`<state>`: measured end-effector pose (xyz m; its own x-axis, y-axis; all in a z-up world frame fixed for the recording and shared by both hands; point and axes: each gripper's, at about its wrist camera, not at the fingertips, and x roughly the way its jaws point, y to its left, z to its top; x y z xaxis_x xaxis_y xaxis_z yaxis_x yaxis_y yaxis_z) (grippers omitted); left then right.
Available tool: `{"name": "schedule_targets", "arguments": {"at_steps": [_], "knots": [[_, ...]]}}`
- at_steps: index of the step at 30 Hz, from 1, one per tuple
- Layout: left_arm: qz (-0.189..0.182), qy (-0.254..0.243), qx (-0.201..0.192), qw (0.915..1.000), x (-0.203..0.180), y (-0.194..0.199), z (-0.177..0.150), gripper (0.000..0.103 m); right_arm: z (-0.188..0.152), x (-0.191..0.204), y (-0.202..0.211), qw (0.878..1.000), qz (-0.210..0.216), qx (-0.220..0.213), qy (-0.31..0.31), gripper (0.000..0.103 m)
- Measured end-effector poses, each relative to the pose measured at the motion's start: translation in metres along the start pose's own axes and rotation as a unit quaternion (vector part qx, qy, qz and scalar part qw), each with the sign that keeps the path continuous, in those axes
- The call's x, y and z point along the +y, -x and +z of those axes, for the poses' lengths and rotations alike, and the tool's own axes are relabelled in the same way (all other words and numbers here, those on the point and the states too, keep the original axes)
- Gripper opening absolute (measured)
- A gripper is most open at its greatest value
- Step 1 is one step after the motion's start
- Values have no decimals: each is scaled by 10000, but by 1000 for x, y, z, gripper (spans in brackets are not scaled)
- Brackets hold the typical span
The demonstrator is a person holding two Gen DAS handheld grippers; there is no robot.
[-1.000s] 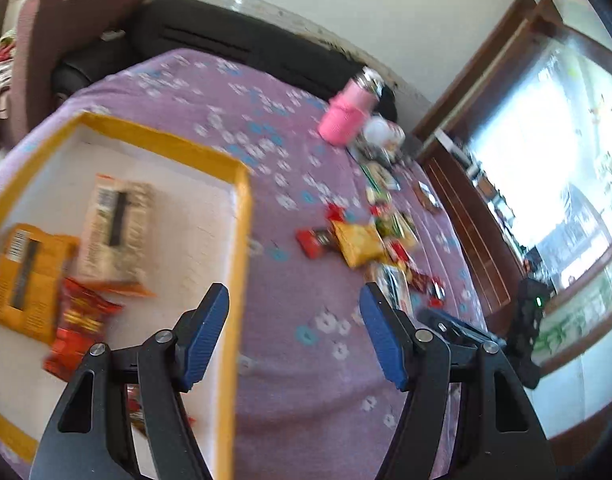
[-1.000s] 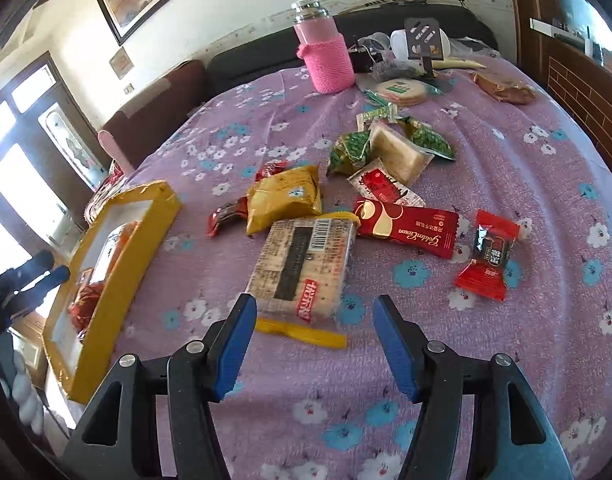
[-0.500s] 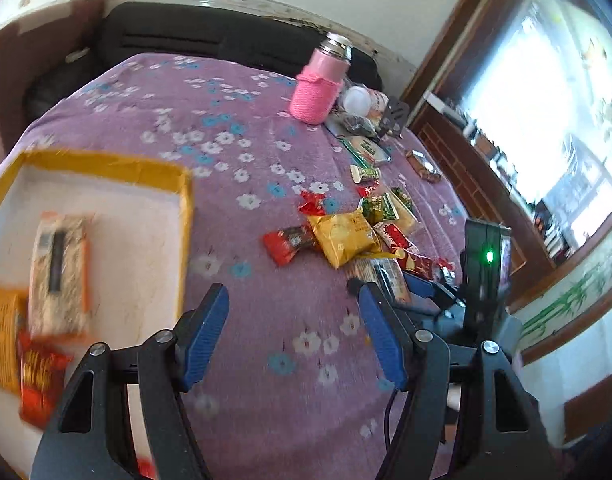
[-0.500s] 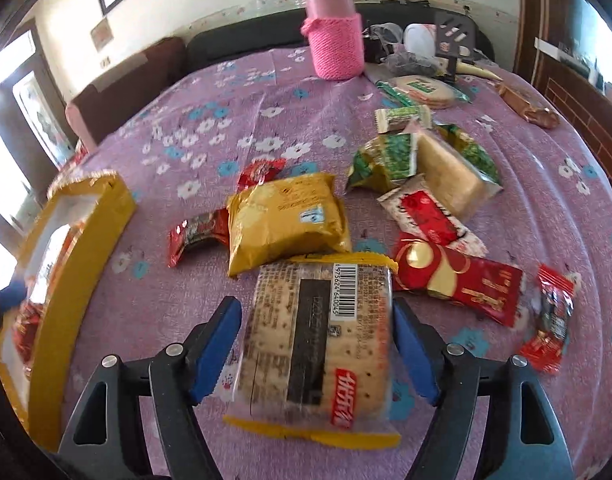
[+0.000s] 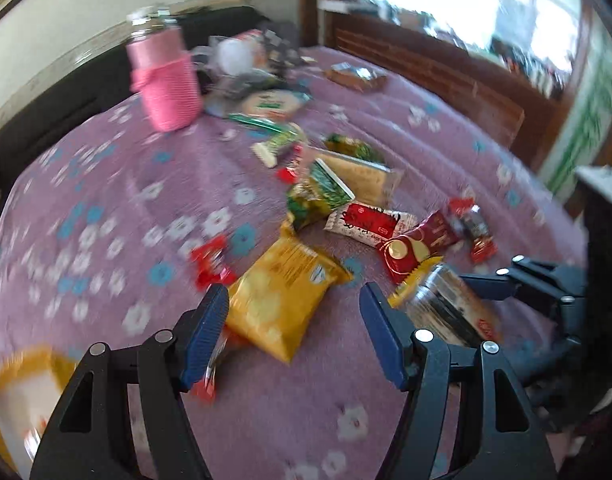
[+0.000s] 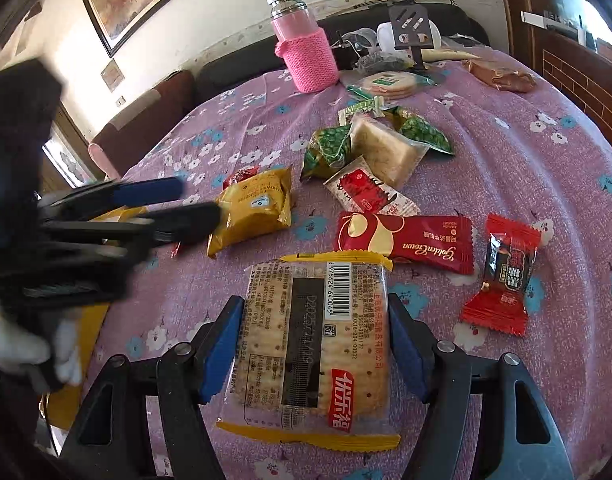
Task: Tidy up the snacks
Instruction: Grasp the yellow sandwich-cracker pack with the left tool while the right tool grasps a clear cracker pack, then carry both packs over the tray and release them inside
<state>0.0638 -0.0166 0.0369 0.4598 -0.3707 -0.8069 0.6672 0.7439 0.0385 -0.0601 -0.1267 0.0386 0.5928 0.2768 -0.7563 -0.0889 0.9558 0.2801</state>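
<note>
A clear cracker packet [image 6: 314,332] with yellow ends lies flat on the purple flowered cloth. My right gripper [image 6: 314,320] straddles it, one blue pad along each long side, and the jaws are closing; the pads stand at the packet's edges without visibly squeezing it. In the left wrist view the same packet [image 5: 446,304] shows at the right. My left gripper [image 5: 293,296] is open, low over a yellow snack packet [image 5: 281,300], nothing gripped. That left gripper [image 6: 195,200] also shows in the right wrist view, next to the yellow packet [image 6: 253,208].
A yellow-rimmed box [image 5: 21,364] sits at the left table edge. Beyond the grippers lie a long red packet [image 6: 406,240], a red candy [image 6: 502,280], green pea packets [image 6: 330,148] and a small red candy [image 5: 209,264]. A pink-sleeved bottle [image 6: 310,60] stands at the back. A white-gloved hand [image 6: 17,344] holds the left gripper.
My left gripper swung from over the yellow box across to the snack pile, rolling as it went. My right gripper sank forward until the cracker packet lay between its pads.
</note>
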Motion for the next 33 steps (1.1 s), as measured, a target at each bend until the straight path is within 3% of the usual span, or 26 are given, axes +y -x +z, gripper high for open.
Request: {"name": "schedule_targets", "arguments": {"at_steps": [4,8,10,16,20,27,33], "knots": [[-3,-283,191,9994,0,-28,9,67,-2,6,-1,9999,-95,2,102,71],[-193,-167,558,9981,0,-46,8,66,-1,2,1,10000,41,12,-47,71],[-282,-90,543,9981,-2,-43,8,43,-2,2,1,10000,41,18,-43,71],[-172,482,340,9981,7,-18,-5,41,-1,3,-1,10000,14,3,-9,71],[-93,1025,-32,9947,17,20,-18,42,-1,0,1,9999,104,-25,-108,71],[14,1914,-760,9786,30,106,-64,42,-2,4,13,9985,422,-324,-97,70],[226,2839,-1162,9515,56,164,-132,42,-6,20,21,9977,368,-558,117,70]]}}
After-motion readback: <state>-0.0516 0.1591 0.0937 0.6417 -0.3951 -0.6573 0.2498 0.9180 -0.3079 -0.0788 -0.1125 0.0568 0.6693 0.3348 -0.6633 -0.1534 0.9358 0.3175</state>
